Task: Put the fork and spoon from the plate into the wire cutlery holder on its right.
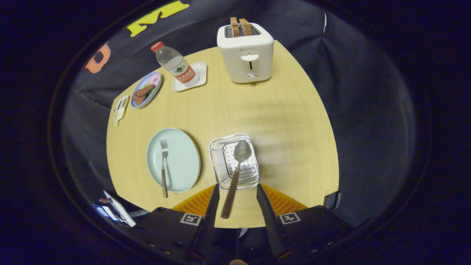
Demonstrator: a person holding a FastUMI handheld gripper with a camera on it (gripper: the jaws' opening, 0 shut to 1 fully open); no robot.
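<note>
The pale green plate (184,162) lies on the wooden table, left of the wire cutlery holder (220,154). On the plate rests the fork (163,165), tines pointing away from me. The spoon (235,173) has its bowl over the holder's perforated floor. Its brown handle slants back over the holder's near rim and ends between my fingers. My gripper (237,186) is open just short of the holder, with the left finger (212,202) and right finger (265,206) standing apart on either side of the handle, neither pressing on it.
A white toaster (245,55) with two bread slices stands at the table's far side. A water bottle (176,65) sits on a white square tray (200,71), beside a small plate of food (146,89). The table's near edge runs just under my fingers.
</note>
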